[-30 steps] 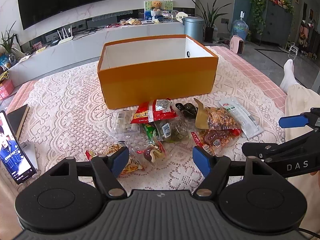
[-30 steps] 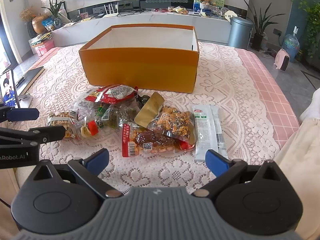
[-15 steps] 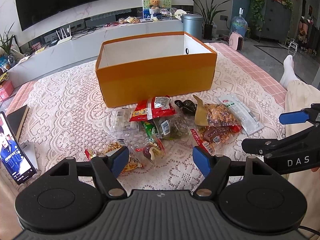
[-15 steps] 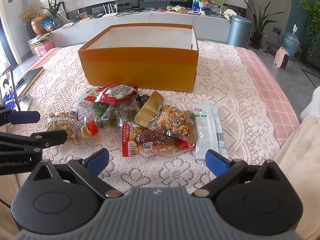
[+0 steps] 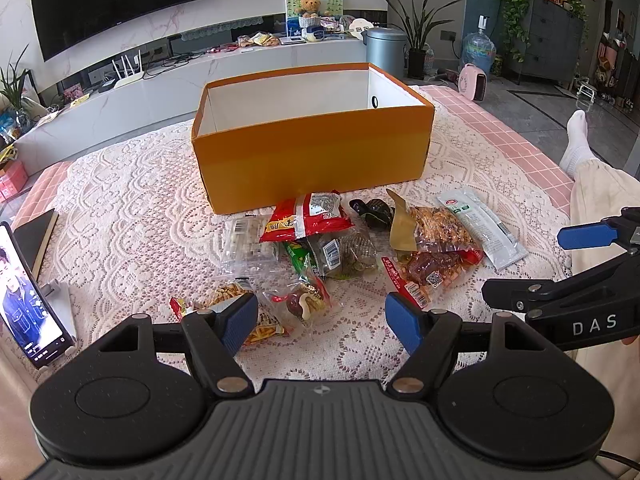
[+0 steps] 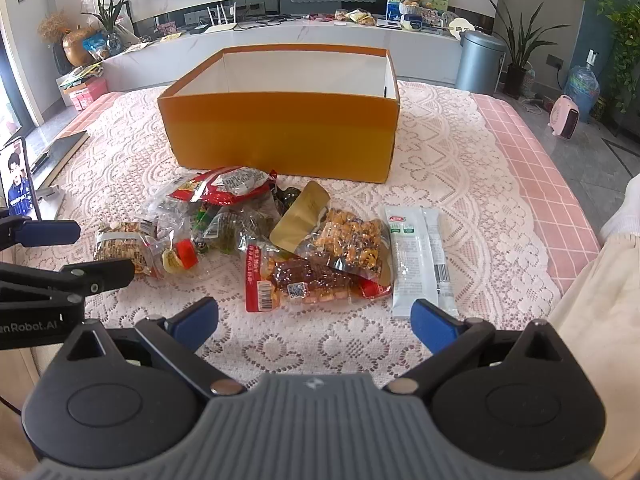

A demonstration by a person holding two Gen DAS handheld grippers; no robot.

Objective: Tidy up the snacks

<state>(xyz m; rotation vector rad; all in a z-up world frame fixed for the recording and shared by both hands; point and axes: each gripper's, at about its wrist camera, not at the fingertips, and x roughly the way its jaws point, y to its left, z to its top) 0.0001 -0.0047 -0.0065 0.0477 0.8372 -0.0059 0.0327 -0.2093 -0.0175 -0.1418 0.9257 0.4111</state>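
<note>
An open orange box (image 5: pixel 312 152) with a white inside stands on the lace cloth; it also shows in the right wrist view (image 6: pixel 280 136). In front of it lies a pile of snack packets: a red packet (image 5: pixel 306 218), a clear bag of brown snacks (image 6: pixel 348 244), a red-edged packet of dark pieces (image 6: pixel 304 282), and a white-green stick packet (image 6: pixel 412 260). My left gripper (image 5: pixel 322 322) is open and empty, just short of the small packets (image 5: pixel 300 304). My right gripper (image 6: pixel 314 322) is open and empty, just short of the red-edged packet.
A phone on a stand (image 5: pixel 28 300) plays a video at the table's left edge beside a dark book (image 5: pixel 38 234). A person's leg and white sock (image 5: pixel 576 140) lie at the right. A TV console and a grey bin (image 5: pixel 386 50) stand behind.
Both grippers have crept slightly forward toward the snack pile. Both stay open and nothing on the table has moved.
</note>
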